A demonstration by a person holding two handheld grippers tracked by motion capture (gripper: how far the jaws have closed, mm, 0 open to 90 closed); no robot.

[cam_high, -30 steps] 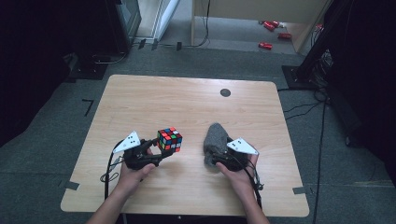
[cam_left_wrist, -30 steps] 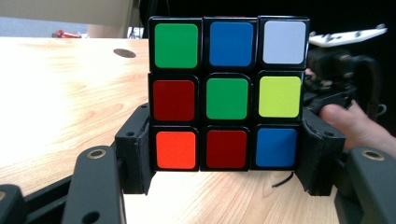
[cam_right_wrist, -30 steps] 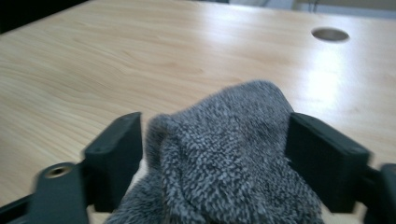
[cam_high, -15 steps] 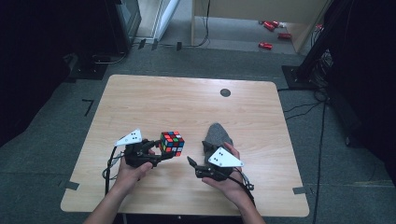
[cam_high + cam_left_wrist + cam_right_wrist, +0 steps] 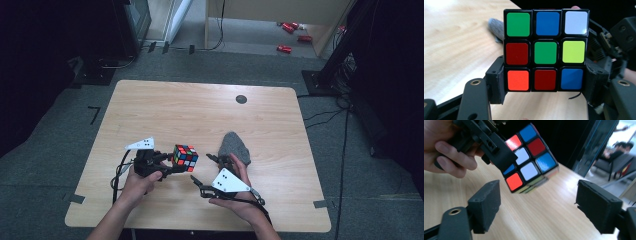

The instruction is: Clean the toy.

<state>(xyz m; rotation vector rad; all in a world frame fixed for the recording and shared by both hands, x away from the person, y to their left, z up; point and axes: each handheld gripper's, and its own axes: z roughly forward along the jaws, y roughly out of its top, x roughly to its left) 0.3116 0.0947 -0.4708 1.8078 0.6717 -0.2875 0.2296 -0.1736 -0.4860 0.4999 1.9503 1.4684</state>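
Since the earlier frames, the right gripper (image 5: 196, 181) has been swinging off the grey cloth (image 5: 235, 146) and across toward the person's left, so it is now sitting nearer the table's front edge and pointing at the cube; its jaws have just been opening again after a brief narrowing, and nothing is lying between them. Nearest the person, both hands are resting over the table (image 5: 165, 107) near its front. The left gripper (image 5: 172, 165) is clamping the Rubik's cube (image 5: 185, 156) by its lowest layer, holding it clear of the wood.

What the coming move seems to turn on is this: the cube is lying ahead of the open right jaws and slightly to their left as that gripper's own camera sees it, tilted, with its free layers facing them. The right hand is the one closing in.

The left gripper view is showing the cube (image 5: 545, 50) square-on, pads pressing either side of the bottom row. The right gripper view is showing the gap remaining to the cube (image 5: 530, 157). Farther off, the cloth is lying alone beyond the right hand.
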